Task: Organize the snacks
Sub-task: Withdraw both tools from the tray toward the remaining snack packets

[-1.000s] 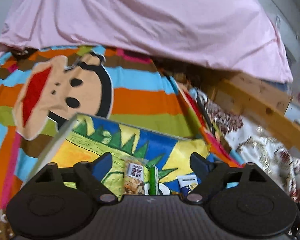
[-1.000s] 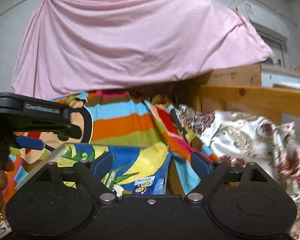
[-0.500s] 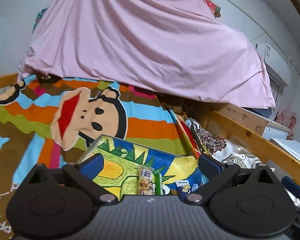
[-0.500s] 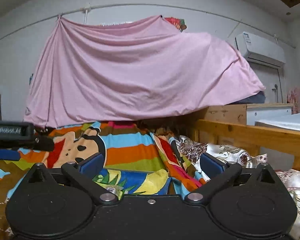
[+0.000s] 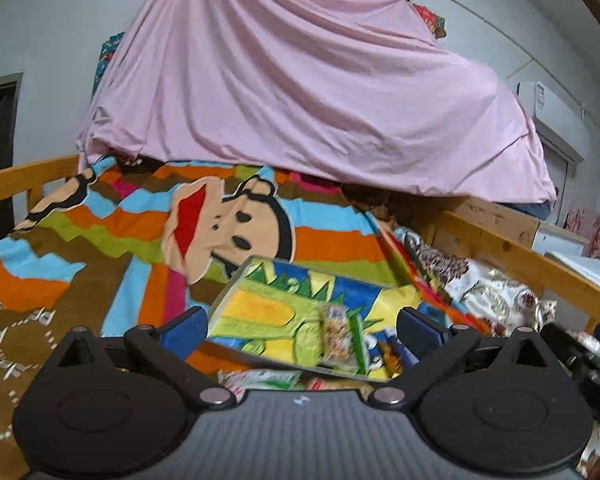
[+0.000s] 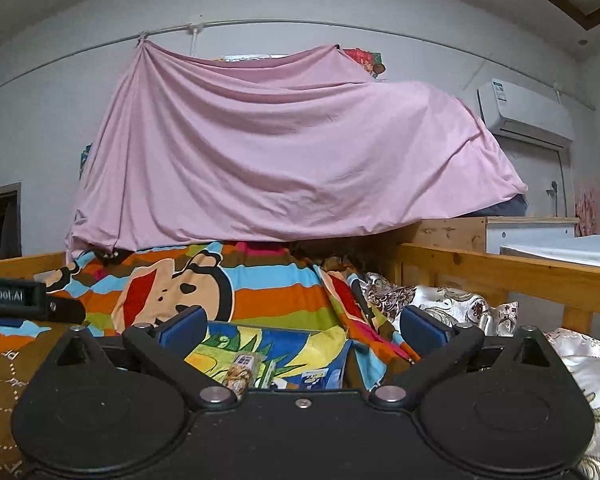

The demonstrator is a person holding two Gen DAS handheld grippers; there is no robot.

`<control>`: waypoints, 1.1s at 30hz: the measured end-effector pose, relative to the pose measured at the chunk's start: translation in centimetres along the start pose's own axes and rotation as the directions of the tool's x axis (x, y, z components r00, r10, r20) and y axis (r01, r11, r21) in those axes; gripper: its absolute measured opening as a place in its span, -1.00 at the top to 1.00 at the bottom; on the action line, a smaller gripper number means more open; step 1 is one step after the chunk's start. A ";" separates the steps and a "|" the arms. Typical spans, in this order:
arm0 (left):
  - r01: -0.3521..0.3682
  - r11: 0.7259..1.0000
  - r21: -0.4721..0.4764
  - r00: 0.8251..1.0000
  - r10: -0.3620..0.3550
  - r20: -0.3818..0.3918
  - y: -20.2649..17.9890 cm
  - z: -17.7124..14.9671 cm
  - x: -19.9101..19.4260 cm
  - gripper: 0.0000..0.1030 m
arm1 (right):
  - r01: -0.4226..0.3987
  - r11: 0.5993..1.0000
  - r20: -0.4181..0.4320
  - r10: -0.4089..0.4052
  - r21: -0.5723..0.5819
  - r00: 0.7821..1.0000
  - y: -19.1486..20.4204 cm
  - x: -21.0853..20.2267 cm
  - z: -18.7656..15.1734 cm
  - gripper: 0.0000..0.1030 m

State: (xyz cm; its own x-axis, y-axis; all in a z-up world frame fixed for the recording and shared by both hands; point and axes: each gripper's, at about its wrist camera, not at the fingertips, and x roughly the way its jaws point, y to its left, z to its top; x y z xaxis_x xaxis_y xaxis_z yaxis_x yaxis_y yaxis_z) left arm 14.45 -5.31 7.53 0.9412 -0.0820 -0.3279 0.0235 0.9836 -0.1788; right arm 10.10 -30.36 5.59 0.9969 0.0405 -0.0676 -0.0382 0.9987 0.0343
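A storage box (image 5: 276, 308) printed with a colourful dinosaur lies on the bed, its near side low in the left wrist view. Several snack packets stand in it, among them a nut bar (image 5: 334, 334) and a green packet (image 5: 358, 346). More loose packets (image 5: 260, 380) lie just in front of it. My left gripper (image 5: 300, 326) is open, held back from the box with nothing between its fingers. My right gripper (image 6: 302, 326) is open too and empty, looking level over the same box (image 6: 296, 342) and its packets (image 6: 244, 368). The left gripper's black body (image 6: 20, 300) shows at the left edge.
The bed carries a striped blanket with a cartoon monkey face (image 5: 228, 220). A pink sheet (image 6: 284, 168) hangs over the far end. Wooden rails (image 6: 500, 272) run along both sides. Floral bedding (image 6: 452, 304) is bunched at the right, and an air conditioner (image 6: 524, 114) sits on the wall.
Both grippers have drawn back from the box and their jaws have spread wider. The box now looks smaller and lower, and more of the room shows above it.
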 end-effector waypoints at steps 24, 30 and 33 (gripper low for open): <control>-0.006 1.000 0.007 0.968 0.007 -0.251 7.3 -6.7 -2.4 -0.99 | -0.155 0.988 -0.302 0.140 -0.025 0.943 5.5 -1.4 -5.2 -0.99; -0.017 1.000 0.018 0.962 0.021 -0.271 8.2 -7.4 -2.2 -0.99 | -0.172 0.985 -0.377 0.148 -0.030 0.914 6.2 0.1 -6.2 -0.99; -0.020 1.000 0.017 0.960 0.024 -0.280 8.6 -7.5 -1.9 -0.99 | -0.179 0.983 -0.415 0.151 -0.028 0.897 6.6 0.8 -6.8 -0.99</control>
State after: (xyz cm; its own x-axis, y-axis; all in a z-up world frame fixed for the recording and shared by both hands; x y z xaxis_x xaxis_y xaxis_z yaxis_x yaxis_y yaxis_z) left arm 10.31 2.06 -0.36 0.8096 -0.1005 -0.5783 0.0107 0.9876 -0.1566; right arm 10.21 -23.50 -1.00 0.8600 0.2006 -0.4692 -0.2179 0.9758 0.0176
